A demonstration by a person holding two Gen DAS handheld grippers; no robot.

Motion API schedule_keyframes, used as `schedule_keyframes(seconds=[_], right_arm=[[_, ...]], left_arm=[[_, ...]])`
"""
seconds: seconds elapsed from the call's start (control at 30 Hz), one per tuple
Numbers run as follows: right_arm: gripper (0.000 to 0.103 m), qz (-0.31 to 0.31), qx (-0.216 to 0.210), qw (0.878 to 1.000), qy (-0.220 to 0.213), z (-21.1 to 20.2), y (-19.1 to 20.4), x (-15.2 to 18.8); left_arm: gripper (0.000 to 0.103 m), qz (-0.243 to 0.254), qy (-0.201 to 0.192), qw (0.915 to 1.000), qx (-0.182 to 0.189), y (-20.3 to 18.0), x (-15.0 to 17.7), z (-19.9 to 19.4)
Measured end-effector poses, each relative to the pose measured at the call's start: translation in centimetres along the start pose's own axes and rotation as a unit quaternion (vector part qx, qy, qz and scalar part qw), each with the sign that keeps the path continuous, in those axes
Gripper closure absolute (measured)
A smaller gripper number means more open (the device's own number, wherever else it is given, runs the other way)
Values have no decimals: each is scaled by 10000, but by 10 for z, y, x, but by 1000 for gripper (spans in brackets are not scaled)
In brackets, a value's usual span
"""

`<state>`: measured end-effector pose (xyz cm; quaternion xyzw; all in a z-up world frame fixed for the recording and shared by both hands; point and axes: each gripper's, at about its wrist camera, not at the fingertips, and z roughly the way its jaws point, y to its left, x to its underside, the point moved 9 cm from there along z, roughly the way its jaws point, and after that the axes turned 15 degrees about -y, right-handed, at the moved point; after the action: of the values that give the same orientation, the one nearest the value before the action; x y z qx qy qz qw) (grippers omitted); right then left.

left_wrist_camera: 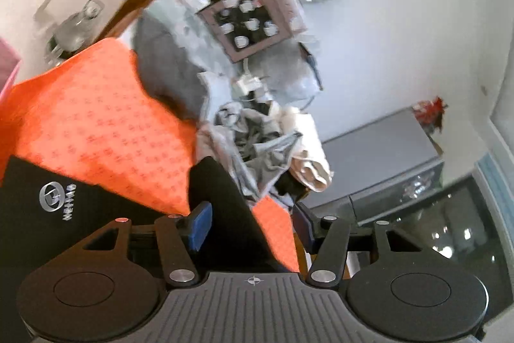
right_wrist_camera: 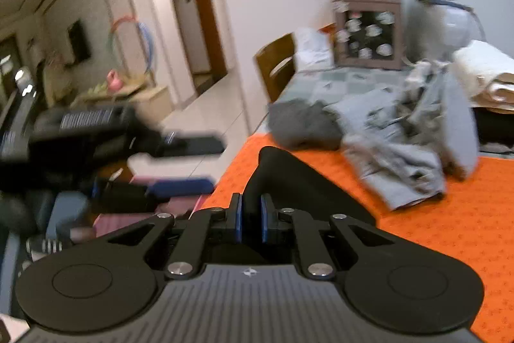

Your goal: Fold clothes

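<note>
A black garment (right_wrist_camera: 298, 182) lies on the orange tablecloth (right_wrist_camera: 449, 230). My right gripper (right_wrist_camera: 252, 217) is shut on a raised fold of it. In the left wrist view the same black garment (left_wrist_camera: 221, 192), with a silver logo, runs between the blue pads of my left gripper (left_wrist_camera: 252, 225). It lies against the left pad, while orange cloth shows beside the right pad, so the jaws stand open. In the right wrist view the left gripper (right_wrist_camera: 217, 164) is a blur off the table's left edge, with nothing seen between its fingers.
Crumpled grey clothes (right_wrist_camera: 401, 150) and a dark grey garment (right_wrist_camera: 302, 124) lie at the back of the table. Folded cream towels (right_wrist_camera: 488, 69) sit far right. A cabinet with cups (right_wrist_camera: 369, 31) and a wooden chair (right_wrist_camera: 276, 63) stand behind.
</note>
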<state>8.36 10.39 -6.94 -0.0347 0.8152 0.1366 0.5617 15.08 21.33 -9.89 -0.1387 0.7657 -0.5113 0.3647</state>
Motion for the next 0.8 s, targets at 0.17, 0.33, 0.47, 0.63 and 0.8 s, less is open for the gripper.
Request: schedule_keyframes(seconds=[0.17,0.33,0.47,0.63,0.8], right_arm=[[89,-316,-207,9991,187,12,38,25],[88,-181,-381,9983,405,15,51,45],[87,-26,-605,9966,566,-3,44,53],[86,-66,-285,9959,853,-33,8,76],[83,68,612,9935,953,-54,-46,100]], left_arm=[[66,-224,423,9981,-388,31,11,1],[94,146,538,9949,-841,57,20,2],[94,577,748,9884,-1189,76,26,1],[94,1010,807,9826,-1330,88,25,-2],[94,1228,794,9801,-1342,87,20,-1]])
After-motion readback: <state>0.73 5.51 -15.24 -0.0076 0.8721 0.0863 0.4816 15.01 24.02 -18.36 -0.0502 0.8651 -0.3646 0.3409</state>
